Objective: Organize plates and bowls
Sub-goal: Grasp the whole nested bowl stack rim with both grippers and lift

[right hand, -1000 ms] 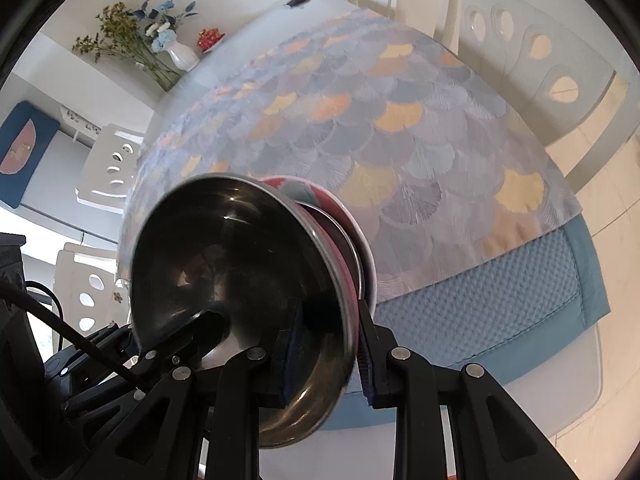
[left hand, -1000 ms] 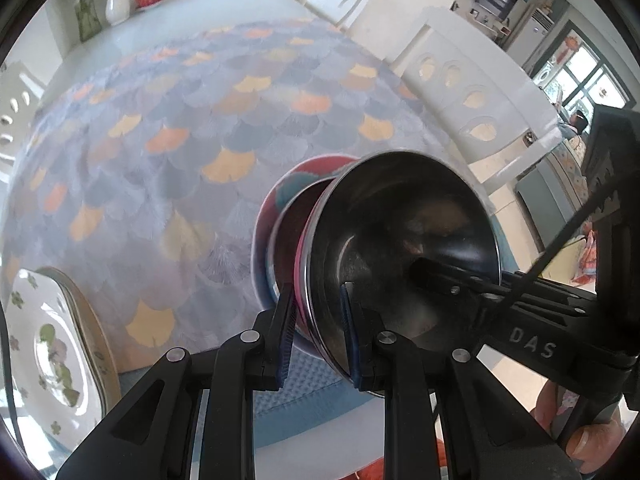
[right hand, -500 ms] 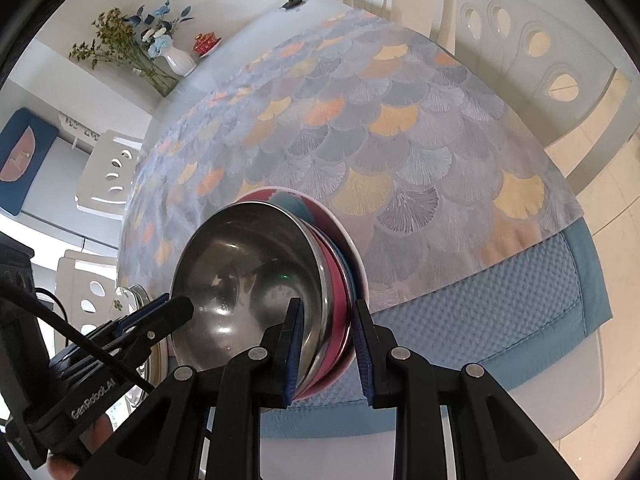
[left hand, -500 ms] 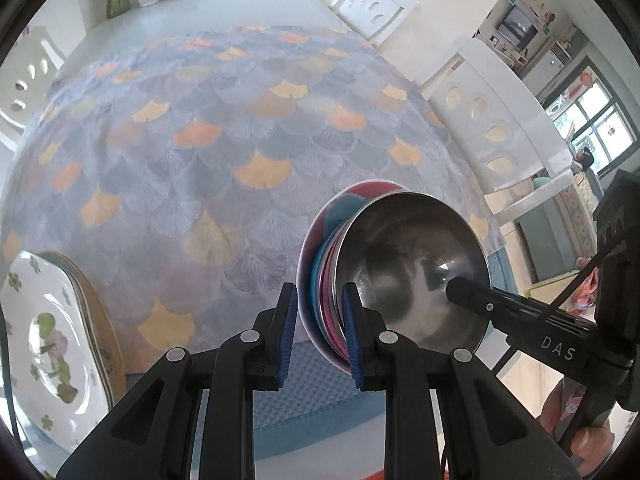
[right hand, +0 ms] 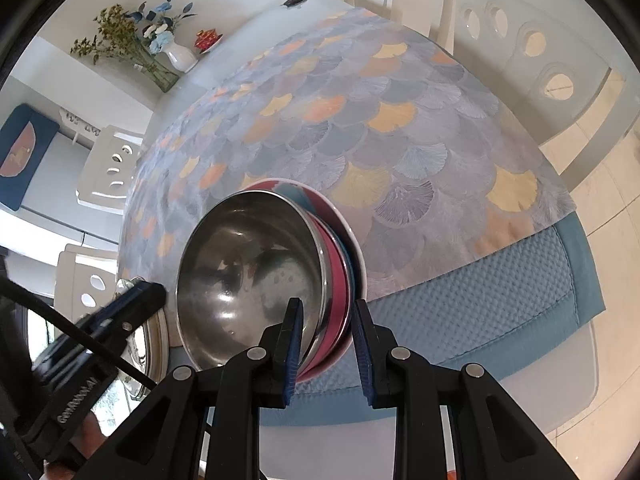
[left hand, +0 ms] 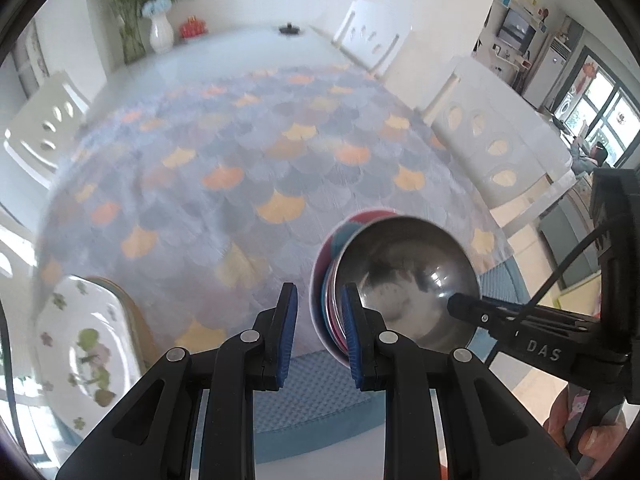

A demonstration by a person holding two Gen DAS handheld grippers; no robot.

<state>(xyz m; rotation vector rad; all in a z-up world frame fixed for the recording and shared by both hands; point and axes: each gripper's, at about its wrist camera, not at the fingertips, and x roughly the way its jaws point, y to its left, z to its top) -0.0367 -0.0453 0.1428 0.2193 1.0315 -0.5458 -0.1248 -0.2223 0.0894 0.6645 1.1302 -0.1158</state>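
While the right gripper (right hand: 324, 340) pinches the rims of a nested stack, a shiny steel bowl (right hand: 256, 280) sits inside pink and blue bowls (right hand: 340, 276) on the scale-patterned table (right hand: 400, 152). Having let go of the stack and risen, the left gripper (left hand: 318, 334) is nearly shut on nothing beside it, with flowered plates (left hand: 80, 344) farther left.

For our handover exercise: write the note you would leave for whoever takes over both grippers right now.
Left gripper: shut, empty, just beside the steel bowl.
Right gripper: shut on the nested bowls' rims, one finger inside the steel bowl.
Done: steel bowl nested in the coloured bowls at the tablecloth's near edge; flowered plates stacked beside them.
Left: probably just release the bowls.
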